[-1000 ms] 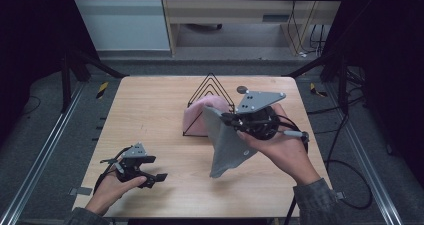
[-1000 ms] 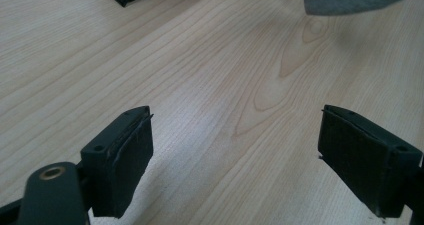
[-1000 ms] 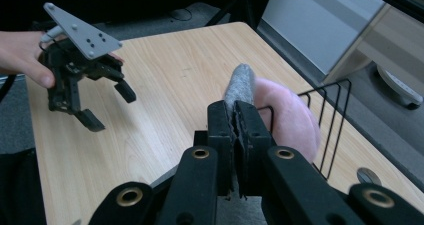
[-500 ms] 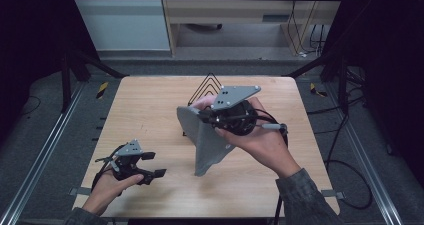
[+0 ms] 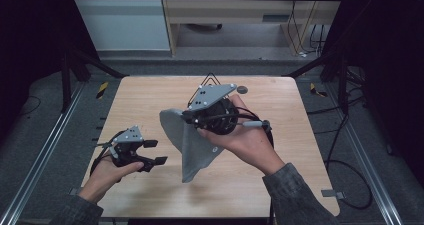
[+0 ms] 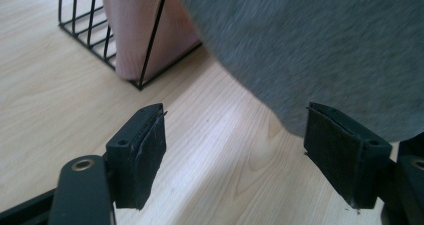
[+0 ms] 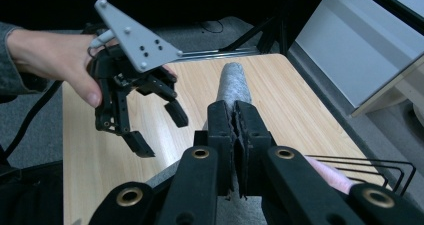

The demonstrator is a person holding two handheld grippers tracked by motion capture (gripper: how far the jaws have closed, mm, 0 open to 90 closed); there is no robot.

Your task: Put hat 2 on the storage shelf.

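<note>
In the high view the right claw (image 5: pixel 192 116) is sitting at the centre of the frame, above the middle of the tabletop (image 5: pixel 280 105), and it is pinching a grey cloth (image 5: pixel 192 145) by its upper edge. The cloth is hanging free below the claw as a long, tapering sheet; its long axis is running from the upper left of that patch down toward the lower middle of the frame, and its narrow end is pointing down at the wood, nearly touching it. In the right gripper view the two black jaws are lying pressed together at the bottom centre with the grey cloth (image 7: pixel 232 87) clamped between them, a rolled fold of it standing straight up the frame beyond the tips.

The left claw (image 5: pixel 157 152) is resting low at the lower left of the high view, held in a hand (image 5: pixel 102 175), with its jaws standing wide apart and holding nothing. In the left gripper view both pads are showing at the bottom with bare wood between them, while the grey cloth (image 6: pixel 320 50) is filling the upper right. At the upper left there, a black wire rack (image 6: pixel 87 30) is standing on the wood with a pink cloth (image 6: pixel 137 30) resting inside it
</note>
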